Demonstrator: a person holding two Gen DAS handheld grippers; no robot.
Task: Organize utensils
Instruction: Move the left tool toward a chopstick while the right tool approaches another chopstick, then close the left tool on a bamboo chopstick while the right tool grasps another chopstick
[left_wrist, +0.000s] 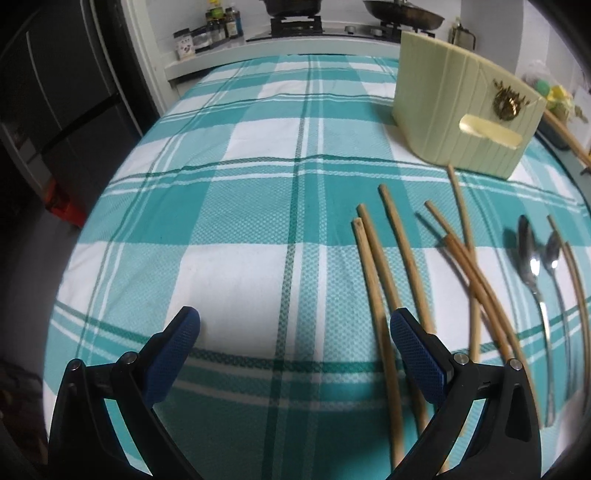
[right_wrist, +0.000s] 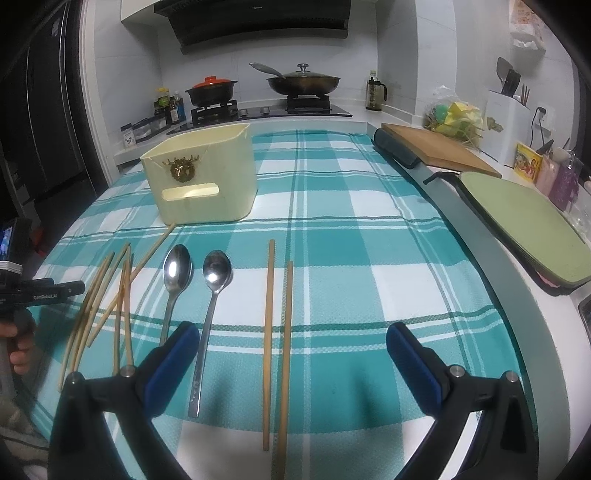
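One teal checked tablecloth (right_wrist: 332, 206) is covering the whole counter, and a cream holder box (right_wrist: 201, 177) is standing upright on it as the landmark. Nearer the cameras than the box, a loose heap of wooden chopsticks (right_wrist: 107, 295) is lying crossed over one another; just right of that heap two metal spoons (right_wrist: 199, 280) are resting side by side, bowls toward the box, and further right two more chopsticks (right_wrist: 277, 332) are lying parallel. Both claws are hovering released, gripping nothing: the left gripper (left_wrist: 295, 339) left of the heap, the right gripper (right_wrist: 293, 347) above the parallel pair
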